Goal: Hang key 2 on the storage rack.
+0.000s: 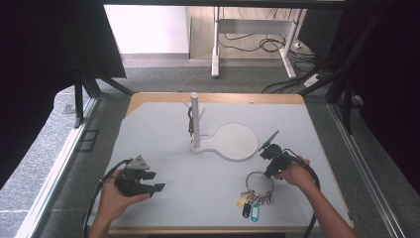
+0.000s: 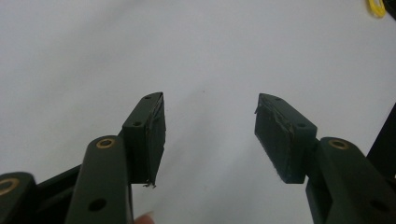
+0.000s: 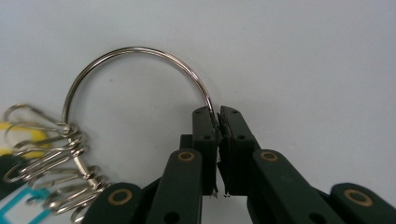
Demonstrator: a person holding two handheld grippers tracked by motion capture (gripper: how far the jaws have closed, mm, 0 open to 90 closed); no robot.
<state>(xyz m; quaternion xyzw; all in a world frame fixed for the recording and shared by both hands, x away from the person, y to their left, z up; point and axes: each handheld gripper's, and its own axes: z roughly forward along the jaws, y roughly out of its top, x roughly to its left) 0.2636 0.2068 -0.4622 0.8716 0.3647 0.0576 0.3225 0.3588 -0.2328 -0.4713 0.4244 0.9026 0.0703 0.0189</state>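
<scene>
Two hands low over the table — right hand-held gripper (image 3: 218, 119) clenched on the key ring (image 3: 135, 51), left hand-held gripper (image 2: 210, 121) released.

Grey carpet floor (image 1: 163, 77) all round the desk (image 1: 163, 163). Beyond the desk: white wall panel (image 1: 146, 27), a second table's white legs (image 1: 216, 44), loose cables (image 1: 262, 44) under it. Black curtains (image 1: 34, 74), probably on frames, flank the desk. Even, bright light.
</scene>
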